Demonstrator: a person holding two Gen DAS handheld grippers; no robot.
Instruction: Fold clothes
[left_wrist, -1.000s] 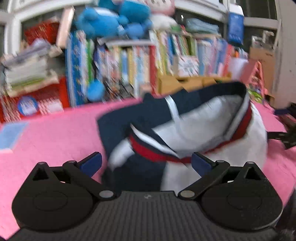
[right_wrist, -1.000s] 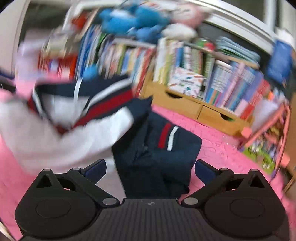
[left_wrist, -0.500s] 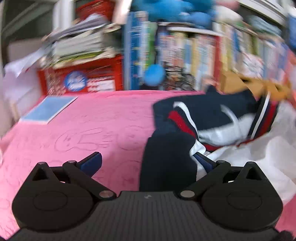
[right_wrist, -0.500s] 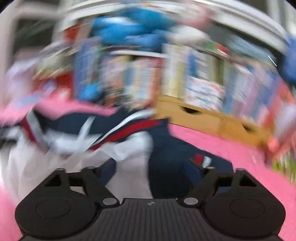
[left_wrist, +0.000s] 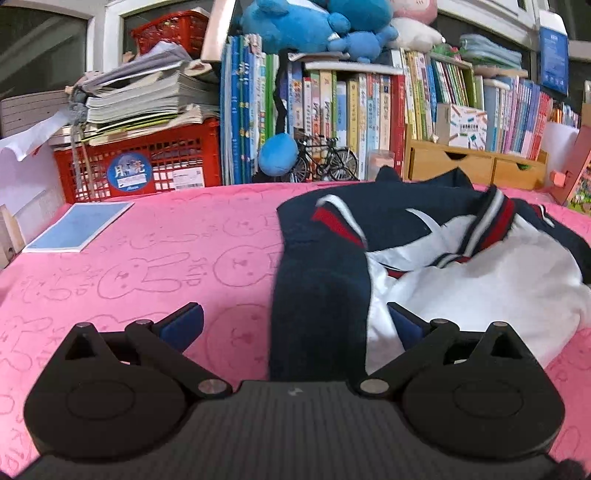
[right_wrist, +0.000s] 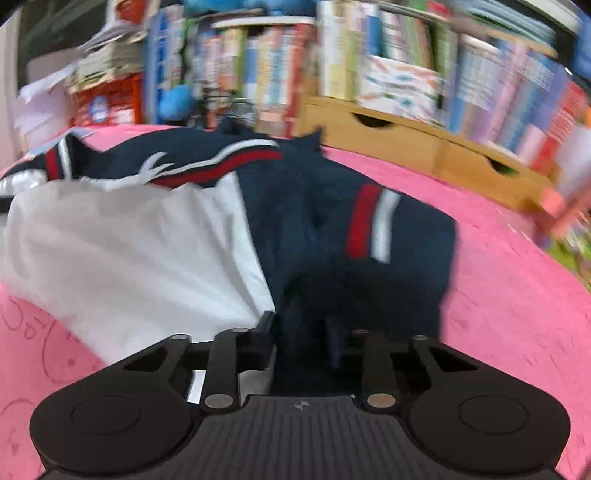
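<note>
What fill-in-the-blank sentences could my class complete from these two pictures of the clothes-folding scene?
1. The jacket lies on a ____ cloth printed with rabbits.
2. The left tongs stand ____.
3. The right tongs are closing, with dark ____ fabric of the jacket between them.
4. The crate under the paper pile is ____.

Missing words: pink; open; blue; red

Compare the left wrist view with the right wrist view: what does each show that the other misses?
Only the left wrist view shows the blue booklet on the pink cover, the model bicycle and the blue plush toys, plus the left tool open above a navy sleeve. Only the right wrist view shows the right tool, its jaws closing with navy cloth between them, and the striped cuff. Both share the navy and white garment, the red crate and the wooden drawers.
</note>
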